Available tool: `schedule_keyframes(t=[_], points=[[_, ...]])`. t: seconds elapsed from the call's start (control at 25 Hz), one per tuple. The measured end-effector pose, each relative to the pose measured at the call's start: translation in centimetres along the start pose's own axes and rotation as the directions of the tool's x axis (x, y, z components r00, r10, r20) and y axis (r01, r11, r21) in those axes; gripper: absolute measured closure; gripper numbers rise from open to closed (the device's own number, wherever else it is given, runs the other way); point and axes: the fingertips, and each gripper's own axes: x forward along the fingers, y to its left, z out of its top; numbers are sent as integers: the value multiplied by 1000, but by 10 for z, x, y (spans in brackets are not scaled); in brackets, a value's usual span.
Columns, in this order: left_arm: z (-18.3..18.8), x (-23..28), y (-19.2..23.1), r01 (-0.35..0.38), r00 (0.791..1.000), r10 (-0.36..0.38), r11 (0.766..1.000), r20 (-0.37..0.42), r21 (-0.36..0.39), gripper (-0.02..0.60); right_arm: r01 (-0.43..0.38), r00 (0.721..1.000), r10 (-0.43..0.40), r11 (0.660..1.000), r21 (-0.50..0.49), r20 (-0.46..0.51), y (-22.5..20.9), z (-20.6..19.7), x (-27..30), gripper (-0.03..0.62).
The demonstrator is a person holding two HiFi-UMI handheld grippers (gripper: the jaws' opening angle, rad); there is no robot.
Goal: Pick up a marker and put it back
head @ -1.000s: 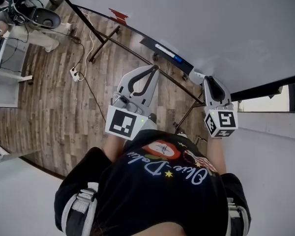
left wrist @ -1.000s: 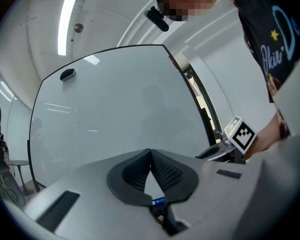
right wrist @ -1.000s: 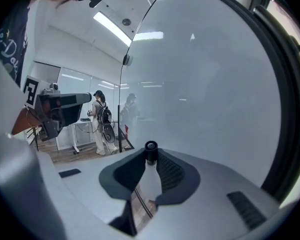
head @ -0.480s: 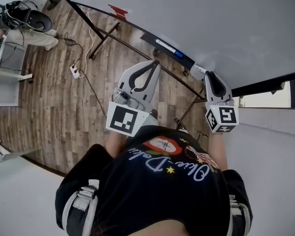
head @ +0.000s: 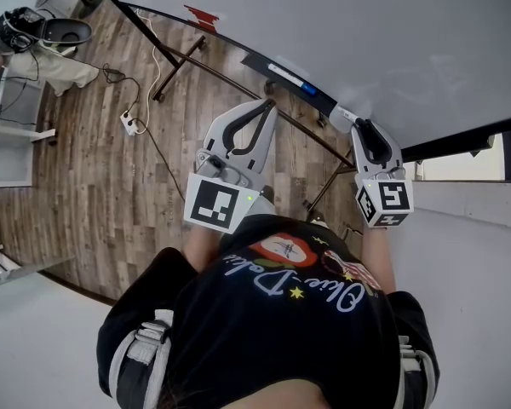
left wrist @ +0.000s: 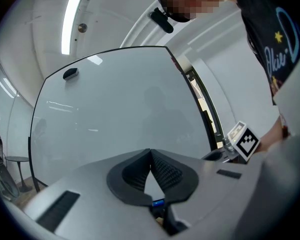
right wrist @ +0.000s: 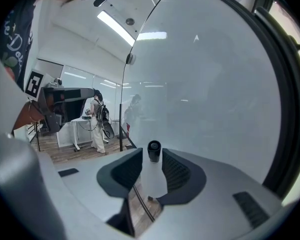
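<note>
A white marker with a black cap point(right wrist: 152, 173) stands between the jaws of my right gripper point(right wrist: 151, 160), cap pointing away at the whiteboard point(right wrist: 215, 99). The jaws are opening and the pads sit just off the marker's barrel. In the head view the marker point(head: 344, 116) pokes out past the right gripper point(head: 358, 129) at the right end of the board's black ledge point(head: 264, 65). My left gripper point(left wrist: 150, 153) is shut with nothing in it and hangs over the floor below the ledge point(head: 267, 109).
A second white marker with a blue cap point(head: 291, 78) lies on the ledge, and a red item point(head: 200, 15) sits further left. The board's black stand legs point(head: 187, 58) cross the wooden floor. A power strip with cables point(head: 129, 126) and a person at a desk point(head: 43, 54) are at the left.
The right gripper has carried the marker slightly up, closer to the ledge's right end. The left gripper has hardly moved.
</note>
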Motion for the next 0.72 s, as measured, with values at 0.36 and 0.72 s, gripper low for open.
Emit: schedule_keyframes(t=[0.36, 0.72], points=[[-2, 1, -3, 4, 1000, -4, 1000, -1, -2, 578, 23, 999, -23, 1000, 13, 24, -6, 6, -6, 476], [-2, 4, -6, 21, 1000, -21, 1000, -2, -8, 578, 75, 992, -77, 997, 22, 96, -17, 35, -23, 476]])
